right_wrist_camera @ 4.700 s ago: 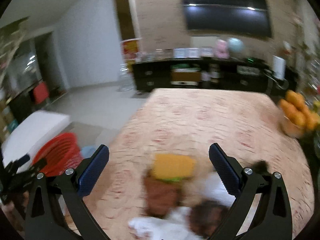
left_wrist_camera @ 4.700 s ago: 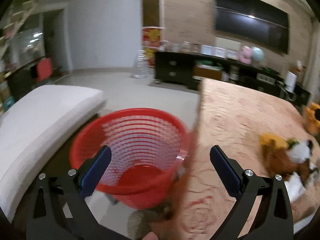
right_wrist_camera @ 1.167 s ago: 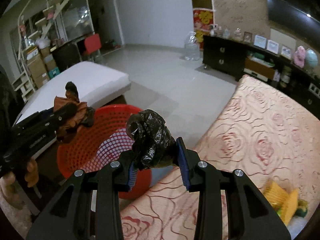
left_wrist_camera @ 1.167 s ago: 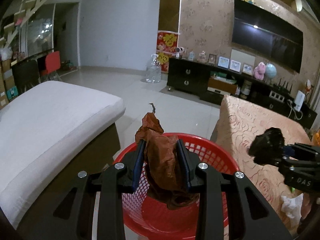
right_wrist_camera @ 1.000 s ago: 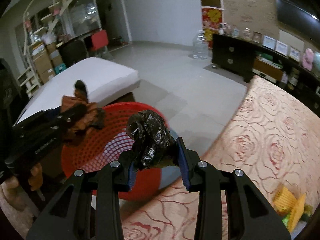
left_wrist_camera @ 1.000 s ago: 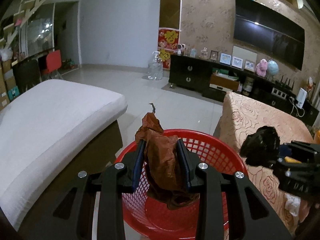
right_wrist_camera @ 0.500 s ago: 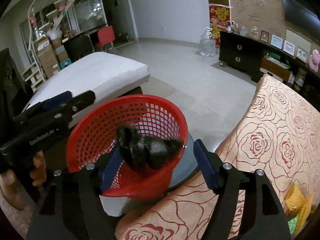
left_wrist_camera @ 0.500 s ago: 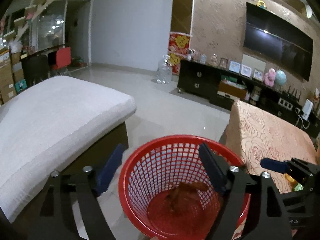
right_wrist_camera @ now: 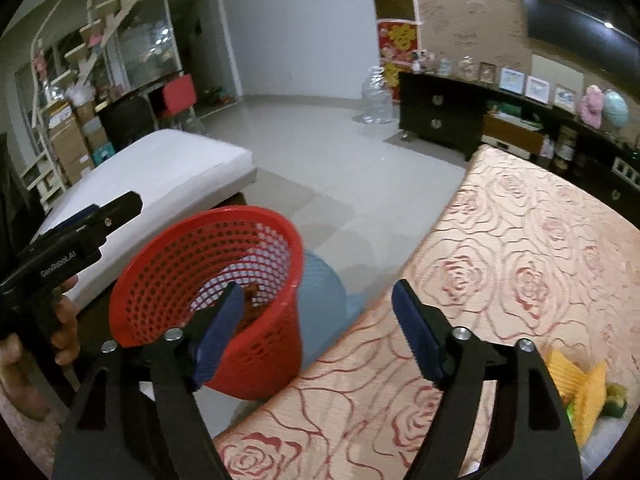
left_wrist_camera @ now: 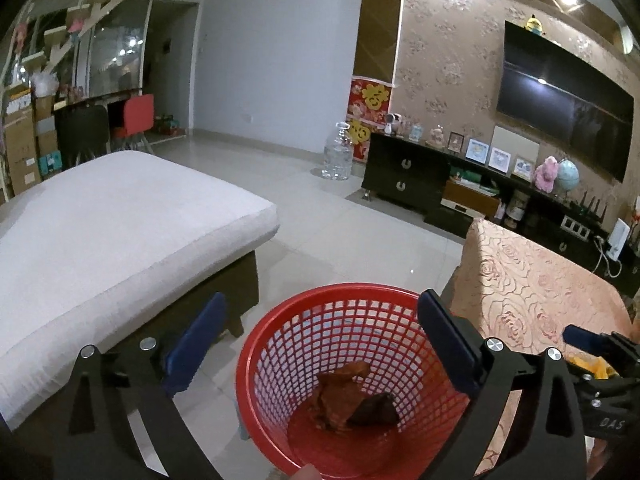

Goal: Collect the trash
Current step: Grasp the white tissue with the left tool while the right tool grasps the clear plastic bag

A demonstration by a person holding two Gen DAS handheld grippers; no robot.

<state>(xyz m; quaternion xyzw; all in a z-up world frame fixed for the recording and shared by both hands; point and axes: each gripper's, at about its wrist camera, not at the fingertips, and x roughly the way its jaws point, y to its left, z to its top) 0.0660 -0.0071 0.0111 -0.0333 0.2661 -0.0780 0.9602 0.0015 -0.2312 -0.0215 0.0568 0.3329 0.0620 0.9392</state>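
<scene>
A red mesh basket [left_wrist_camera: 280, 344] stands on the floor beside the table; it also shows in the right wrist view [right_wrist_camera: 168, 248]. On its bottom lie a brown crumpled wrapper [left_wrist_camera: 336, 394] and a black crumpled bag [left_wrist_camera: 374, 410]. My left gripper [left_wrist_camera: 320, 344] is open and empty above the basket. My right gripper [right_wrist_camera: 318, 322] is open and empty over the table edge, right of the basket. A yellow wrapper [right_wrist_camera: 576, 376] with other scraps lies on the table at the right.
The table has a pink rose-patterned cloth [right_wrist_camera: 520, 280]. A white cushioned bench [left_wrist_camera: 100, 220] stands left of the basket. A blue round stool [right_wrist_camera: 324, 288] sits behind the basket. A dark TV cabinet [left_wrist_camera: 440, 184] lines the far wall.
Both grippers opened and dropped their loads: the brown wrapper and the black bag now lie in the basket. The right gripper has drawn back toward the table.
</scene>
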